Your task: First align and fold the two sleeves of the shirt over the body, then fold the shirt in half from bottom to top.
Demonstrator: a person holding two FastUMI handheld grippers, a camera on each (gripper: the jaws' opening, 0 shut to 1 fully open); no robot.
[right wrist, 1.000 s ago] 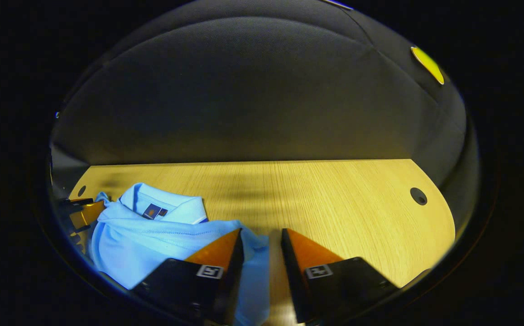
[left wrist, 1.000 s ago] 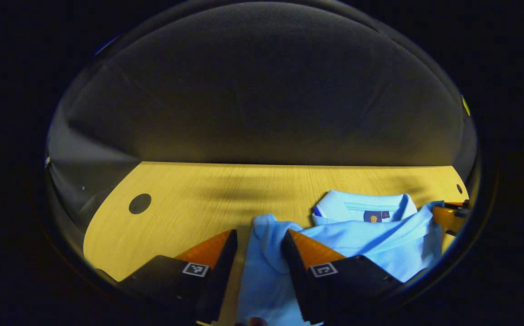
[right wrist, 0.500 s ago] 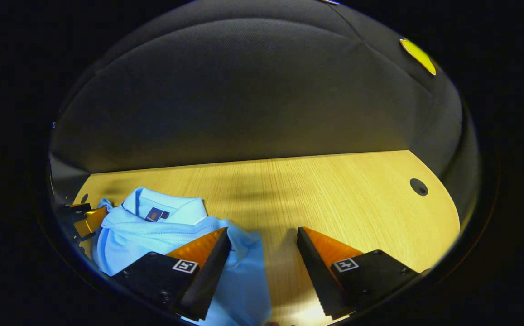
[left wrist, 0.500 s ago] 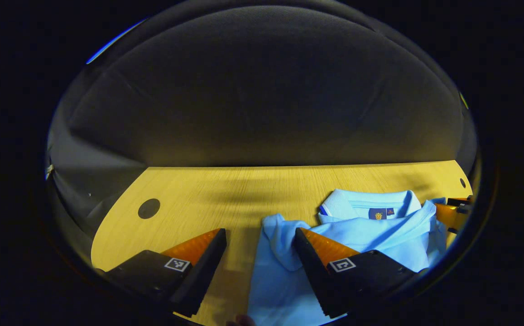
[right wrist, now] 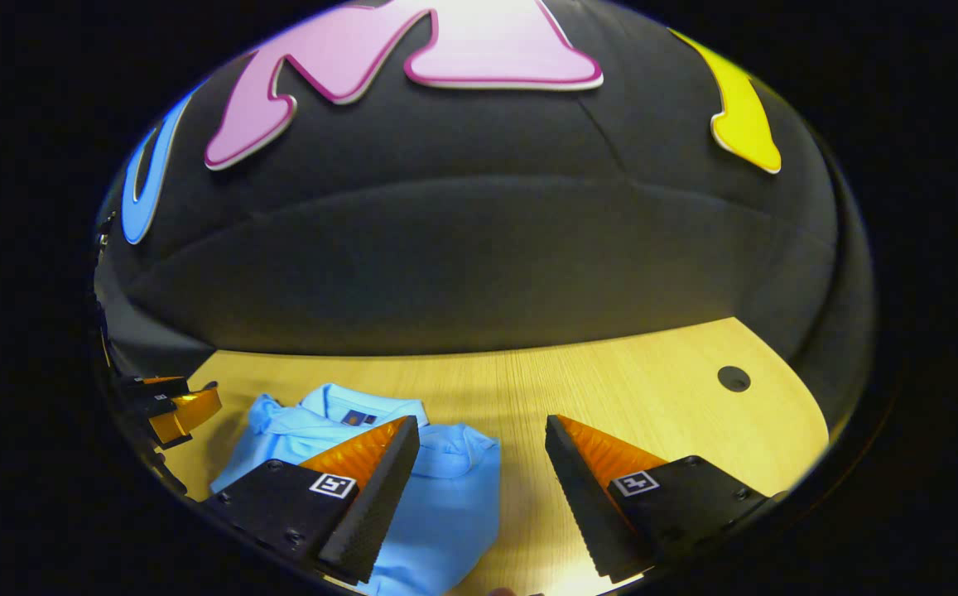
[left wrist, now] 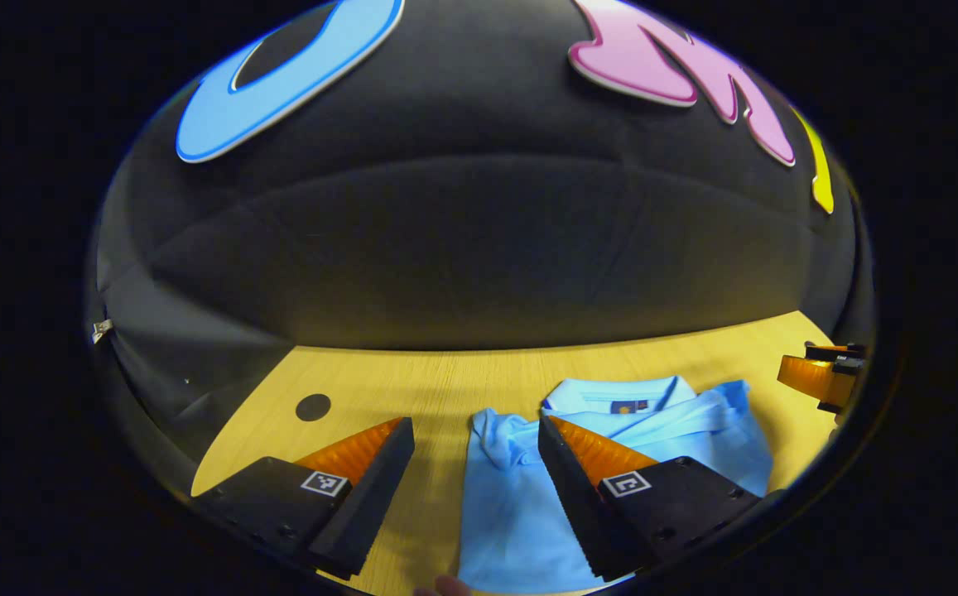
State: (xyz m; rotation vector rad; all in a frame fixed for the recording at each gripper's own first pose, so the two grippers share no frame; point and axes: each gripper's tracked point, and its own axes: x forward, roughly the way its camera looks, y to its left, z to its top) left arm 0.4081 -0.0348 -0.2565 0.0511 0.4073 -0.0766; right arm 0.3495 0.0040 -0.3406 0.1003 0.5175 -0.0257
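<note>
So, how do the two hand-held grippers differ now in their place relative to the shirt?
The left hand-held gripper stands at the shirt's left edge, with cloth between its fingers. The right hand-held gripper stands at the opposite edge, and the gap between its fingers shows mostly bare table. Both are open, grip nothing, and point towards the booth wall.
</note>
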